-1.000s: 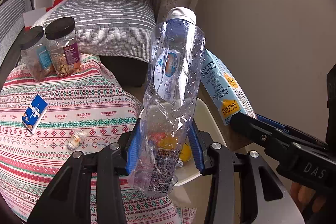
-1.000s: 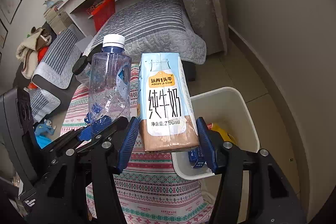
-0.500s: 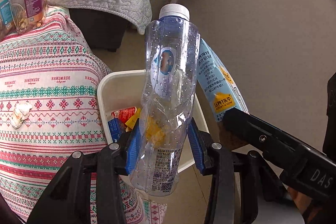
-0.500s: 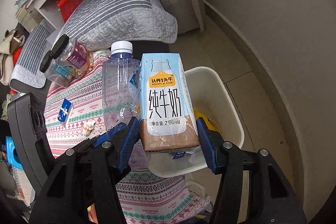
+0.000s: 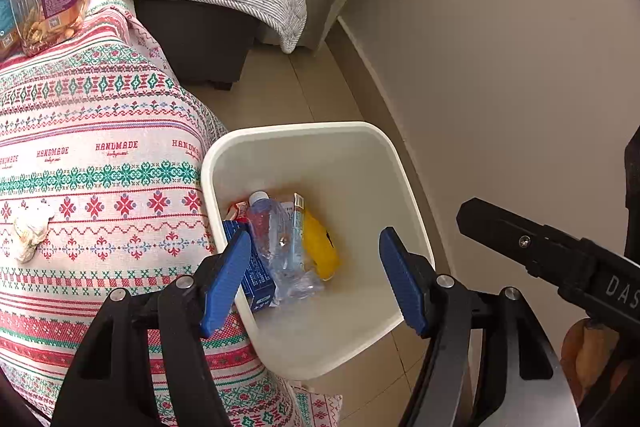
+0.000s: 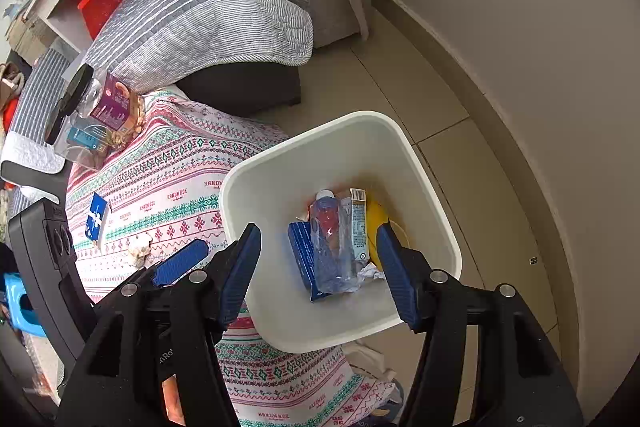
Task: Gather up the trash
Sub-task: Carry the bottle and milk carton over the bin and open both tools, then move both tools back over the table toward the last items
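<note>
Both my claws above the white bin (image 5: 404,183) — spread wide, holding nothing.
My left claw (image 5: 316,279) and right claw (image 6: 318,273) hang over its near rim; on the bin floor the clear bottle (image 6: 332,247) lies between a blue box (image 6: 302,259) and the milk carton (image 6: 358,223) — touching both.

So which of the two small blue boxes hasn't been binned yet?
The blue box lying on the patterned cloth; the other blue box already sits inside the white bin.
</note>
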### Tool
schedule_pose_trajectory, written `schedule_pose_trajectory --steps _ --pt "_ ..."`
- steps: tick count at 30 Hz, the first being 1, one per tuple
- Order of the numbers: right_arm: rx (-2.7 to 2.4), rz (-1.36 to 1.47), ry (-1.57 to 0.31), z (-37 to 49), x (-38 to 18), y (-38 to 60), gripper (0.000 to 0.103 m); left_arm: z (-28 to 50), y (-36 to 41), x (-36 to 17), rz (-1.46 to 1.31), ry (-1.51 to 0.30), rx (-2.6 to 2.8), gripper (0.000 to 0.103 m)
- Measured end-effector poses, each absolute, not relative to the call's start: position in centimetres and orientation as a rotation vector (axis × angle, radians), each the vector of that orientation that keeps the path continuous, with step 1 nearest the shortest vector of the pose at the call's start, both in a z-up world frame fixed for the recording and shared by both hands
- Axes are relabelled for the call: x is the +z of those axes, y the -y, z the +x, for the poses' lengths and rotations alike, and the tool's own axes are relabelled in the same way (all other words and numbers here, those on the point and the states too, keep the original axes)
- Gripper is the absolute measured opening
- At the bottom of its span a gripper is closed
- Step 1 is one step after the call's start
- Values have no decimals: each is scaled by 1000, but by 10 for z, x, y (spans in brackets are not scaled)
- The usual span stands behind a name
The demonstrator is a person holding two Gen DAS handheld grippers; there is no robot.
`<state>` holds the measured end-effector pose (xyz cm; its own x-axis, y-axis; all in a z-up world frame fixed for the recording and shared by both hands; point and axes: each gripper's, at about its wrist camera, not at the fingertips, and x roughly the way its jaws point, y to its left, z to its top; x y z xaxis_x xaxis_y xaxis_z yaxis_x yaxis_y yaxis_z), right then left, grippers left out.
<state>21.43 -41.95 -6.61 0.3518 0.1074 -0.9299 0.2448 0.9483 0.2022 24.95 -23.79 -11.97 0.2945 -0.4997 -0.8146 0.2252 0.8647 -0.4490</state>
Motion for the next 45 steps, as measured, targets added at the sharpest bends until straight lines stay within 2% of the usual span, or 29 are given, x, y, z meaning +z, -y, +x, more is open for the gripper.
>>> schedule_pose_trajectory --steps 11,24,28,34,37,39,41,45 --pt "-54 311 -1179 219 -46 393 62 239 206 -91 -238 -1154 -444 66" --pt "-30 289 -1169 226 -41 364 65 239 142 -85 -223 -1151 -320 66" --pt "-15 259 -1150 226 -32 352 77 237 117 -71 -182 -1109 -241 66" --pt "14 231 -1128 229 -23 337 87 251 52 -50 -123 -1033 -96 66" --pt "20 220 -1147 235 -29 325 89 263 8 -47 -124 -1010 3 66" --pt "34 210 -1172 239 -35 313 89 272 -21 -50 -150 -1019 39 68" --pt "62 194 -1189 241 -39 299 89 281 -41 -59 -140 -1072 34 77" --pt "124 127 -1206 240 -42 270 89 296 -61 -85 -31 -1142 31 80"
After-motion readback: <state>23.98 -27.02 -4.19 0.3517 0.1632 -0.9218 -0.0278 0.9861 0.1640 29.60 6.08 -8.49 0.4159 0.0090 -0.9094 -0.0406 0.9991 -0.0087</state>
